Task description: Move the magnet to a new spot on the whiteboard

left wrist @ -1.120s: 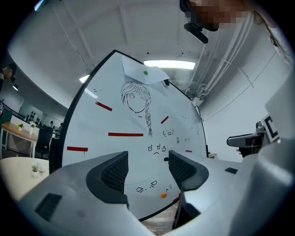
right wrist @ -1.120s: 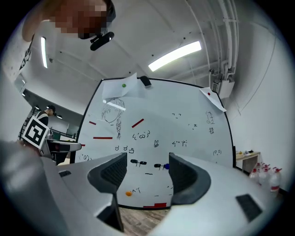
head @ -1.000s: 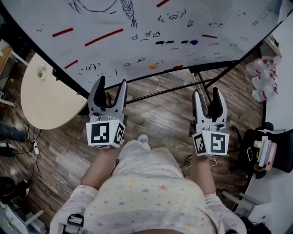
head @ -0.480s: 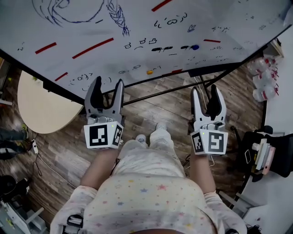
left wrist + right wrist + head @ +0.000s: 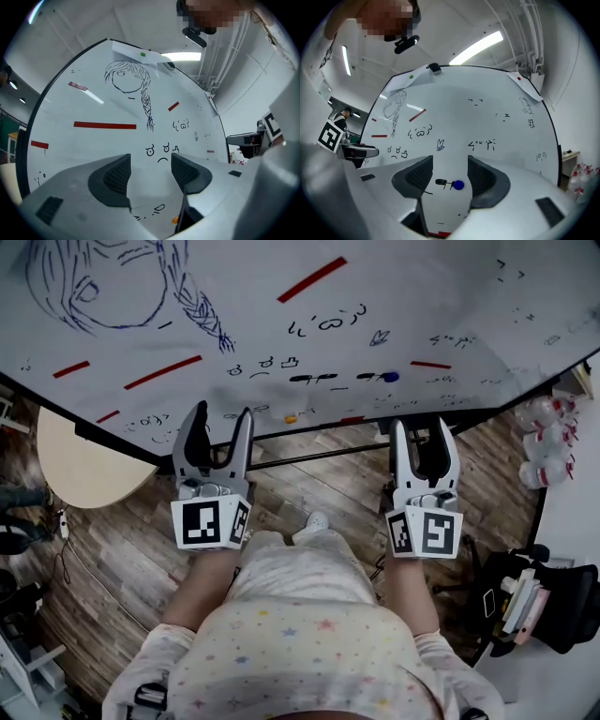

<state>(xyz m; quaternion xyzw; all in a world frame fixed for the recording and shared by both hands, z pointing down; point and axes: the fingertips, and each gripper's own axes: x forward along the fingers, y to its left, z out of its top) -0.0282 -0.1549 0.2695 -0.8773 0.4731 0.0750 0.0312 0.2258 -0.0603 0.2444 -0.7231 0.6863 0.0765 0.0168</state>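
Beyond the right gripper's point(image 5: 450, 164) spread fingertips, framed between them but untouched, the blue magnet point(image 5: 458, 185) sits on the whiteboard point(image 5: 487, 122); it looks round, apparently without a long axis. Only the left gripper view shows the left gripper point(image 5: 151, 161) spread and empty.

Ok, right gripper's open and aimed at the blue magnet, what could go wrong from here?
The blue magnet is small and sits flat on the whiteboard, so the open right gripper could slip off it or scrape the board. Black marks lie just left of it; a jaw closing there might smear them.
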